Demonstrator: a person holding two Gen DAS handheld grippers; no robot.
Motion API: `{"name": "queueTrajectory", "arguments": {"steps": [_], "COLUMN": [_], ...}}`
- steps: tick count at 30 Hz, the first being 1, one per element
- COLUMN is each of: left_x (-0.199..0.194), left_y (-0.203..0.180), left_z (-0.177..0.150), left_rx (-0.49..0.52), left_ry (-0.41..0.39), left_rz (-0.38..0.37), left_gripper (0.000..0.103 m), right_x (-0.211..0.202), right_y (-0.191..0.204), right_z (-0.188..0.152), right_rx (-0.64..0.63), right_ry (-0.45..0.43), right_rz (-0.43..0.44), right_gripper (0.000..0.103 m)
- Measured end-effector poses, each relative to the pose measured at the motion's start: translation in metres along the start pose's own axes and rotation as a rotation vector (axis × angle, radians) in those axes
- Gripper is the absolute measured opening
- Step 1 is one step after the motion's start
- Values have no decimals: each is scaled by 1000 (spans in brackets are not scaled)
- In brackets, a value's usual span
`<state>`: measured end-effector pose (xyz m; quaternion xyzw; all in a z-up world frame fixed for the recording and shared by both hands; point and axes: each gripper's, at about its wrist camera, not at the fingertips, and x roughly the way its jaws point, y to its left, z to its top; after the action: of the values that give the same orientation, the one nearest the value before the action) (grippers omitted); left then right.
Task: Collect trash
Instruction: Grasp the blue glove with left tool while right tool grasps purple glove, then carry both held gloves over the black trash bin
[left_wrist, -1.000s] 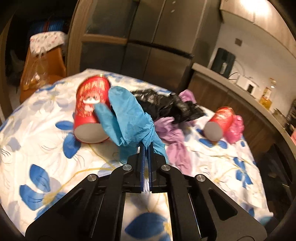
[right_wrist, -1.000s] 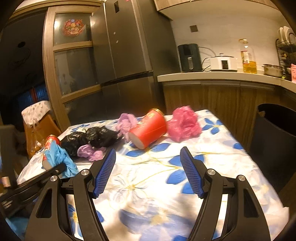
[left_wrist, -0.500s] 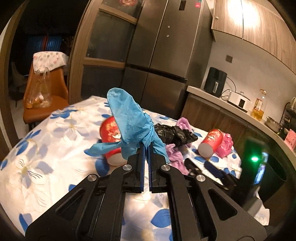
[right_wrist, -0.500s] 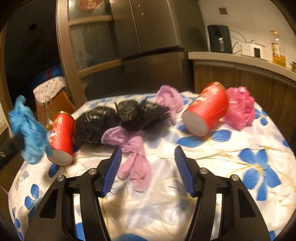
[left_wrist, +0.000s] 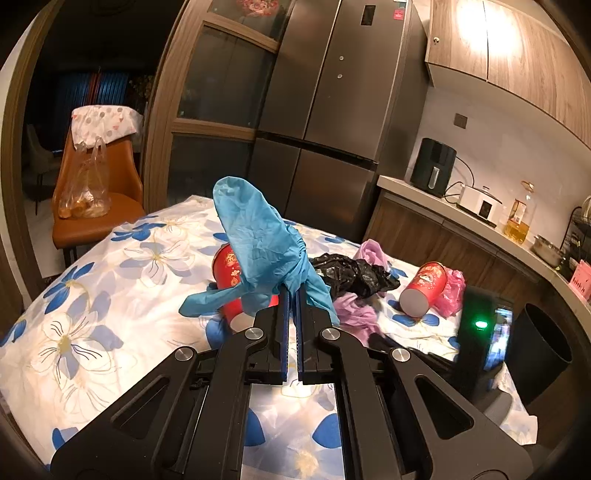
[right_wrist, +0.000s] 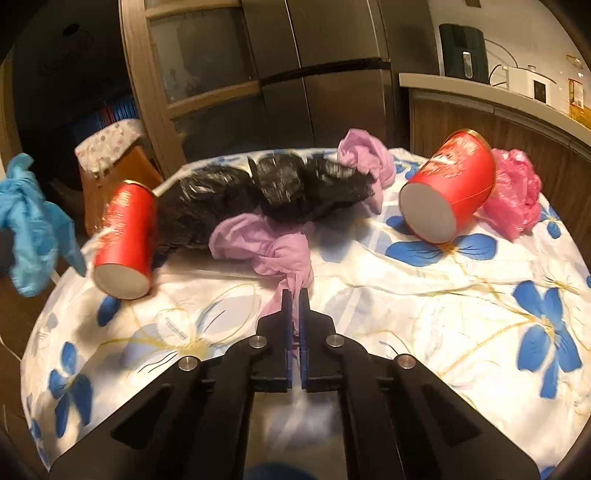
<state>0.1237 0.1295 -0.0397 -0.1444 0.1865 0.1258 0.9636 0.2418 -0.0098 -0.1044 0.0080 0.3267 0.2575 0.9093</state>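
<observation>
My left gripper (left_wrist: 293, 291) is shut on a blue glove (left_wrist: 258, 240) and holds it above the table; the glove also shows at the left edge of the right wrist view (right_wrist: 29, 225). My right gripper (right_wrist: 294, 295) is shut on a purple glove (right_wrist: 273, 247) that lies on the floral tablecloth (right_wrist: 461, 314). Two red cups lie on their sides, one at the left (right_wrist: 125, 236) and one at the right (right_wrist: 450, 192). A black bag (right_wrist: 266, 192), another purple piece (right_wrist: 364, 155) and a pink bag (right_wrist: 515, 199) lie behind.
A black bin (left_wrist: 539, 354) stands off the table's right side. An orange chair (left_wrist: 96, 184) with a plastic bag stands at the far left. A fridge (left_wrist: 317, 122) and a counter (left_wrist: 480, 229) with appliances are behind the table.
My right gripper has moved in toward the purple glove and closed on it. My left gripper has lifted the blue glove higher and farther back from the red cup.
</observation>
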Motion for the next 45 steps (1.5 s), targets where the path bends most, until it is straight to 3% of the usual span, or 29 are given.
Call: {"name": "queueTrajectory", "arguments": {"steps": [13,24,45], "left_x": [-14,-28,-16], "left_y": [-35,-85,-186], "left_z": [-10,-24,-35], "left_rx": [47,104,221], "left_ry": [12,17,39], "left_rz": [-50,-134,-298], "left_gripper": [2,2,2], "right_x": [-108,-171,-224], "right_y": [-31,-65,-129], "right_z": [-18,-23,-27], "right_rx": [41,89,167], "right_ry": [-161,-262,-360], "right_rz": [-34,-95,-225], "right_gripper": [2,2,2]}}
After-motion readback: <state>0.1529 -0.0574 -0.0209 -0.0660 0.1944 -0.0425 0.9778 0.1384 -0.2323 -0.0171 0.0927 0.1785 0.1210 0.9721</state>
